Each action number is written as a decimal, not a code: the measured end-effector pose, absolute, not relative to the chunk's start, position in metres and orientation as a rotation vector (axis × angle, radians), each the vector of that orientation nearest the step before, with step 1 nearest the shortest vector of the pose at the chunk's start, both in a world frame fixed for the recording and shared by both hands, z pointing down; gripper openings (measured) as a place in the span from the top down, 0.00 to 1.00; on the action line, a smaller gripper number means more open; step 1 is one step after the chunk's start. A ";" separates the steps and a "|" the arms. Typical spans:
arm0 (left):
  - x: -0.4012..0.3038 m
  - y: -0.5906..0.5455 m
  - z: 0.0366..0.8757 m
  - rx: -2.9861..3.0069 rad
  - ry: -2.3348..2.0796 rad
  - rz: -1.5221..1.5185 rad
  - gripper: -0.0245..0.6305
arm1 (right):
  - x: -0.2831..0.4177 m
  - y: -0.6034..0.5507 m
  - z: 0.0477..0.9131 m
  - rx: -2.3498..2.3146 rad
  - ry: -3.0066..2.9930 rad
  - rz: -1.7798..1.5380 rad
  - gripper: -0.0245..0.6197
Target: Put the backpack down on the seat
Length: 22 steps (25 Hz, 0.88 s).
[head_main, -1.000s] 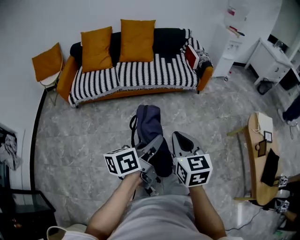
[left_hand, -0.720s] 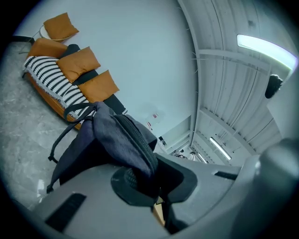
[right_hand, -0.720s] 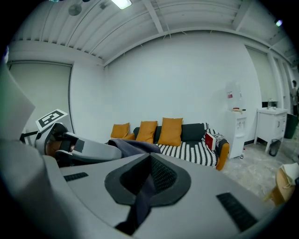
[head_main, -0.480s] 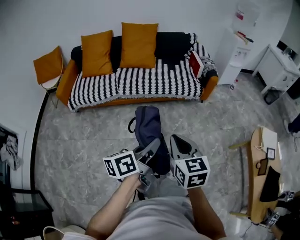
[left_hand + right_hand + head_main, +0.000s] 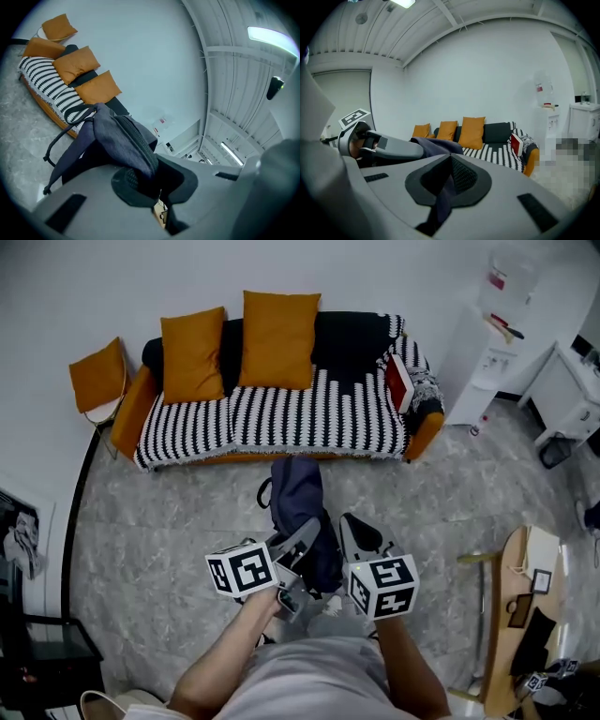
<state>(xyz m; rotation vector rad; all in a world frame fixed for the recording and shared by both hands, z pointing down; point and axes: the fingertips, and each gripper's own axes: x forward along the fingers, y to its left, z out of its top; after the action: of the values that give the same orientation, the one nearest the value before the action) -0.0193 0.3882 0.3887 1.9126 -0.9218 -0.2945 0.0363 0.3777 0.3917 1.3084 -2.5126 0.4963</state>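
Left tool, right tool both clamped on navy backpack; striped sofa ahead.

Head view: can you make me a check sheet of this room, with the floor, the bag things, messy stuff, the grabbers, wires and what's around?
Surface: grey marbled floor.
Job's things: dark blue fabric backpack, held up off the floor, not yet on the black-and-white striped sofa.
Clutter: red flat thing at the sofa's right end; dark items on the wooden table.
Grippers: left gripper and right gripper, both shut on backpack fabric.
Cables: nothing seen.
Surroundings: orange cushions on the sofa, white water dispenser, white wall.
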 end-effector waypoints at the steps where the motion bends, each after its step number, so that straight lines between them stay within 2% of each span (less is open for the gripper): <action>1: -0.015 0.380 0.389 1.910 -0.928 -0.294 0.95 | 0.041 0.370 0.393 1.303 -2.515 0.502 0.96; 22: 0.029 0.284 0.387 1.913 -0.980 -0.276 0.95 | 0.095 0.276 0.382 1.307 -2.562 0.492 0.96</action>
<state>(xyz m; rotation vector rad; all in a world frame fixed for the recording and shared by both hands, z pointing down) 0.0294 0.2839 0.3867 1.9126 -0.9805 -0.2759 0.0949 0.2760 0.3819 1.3068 -2.5616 0.4917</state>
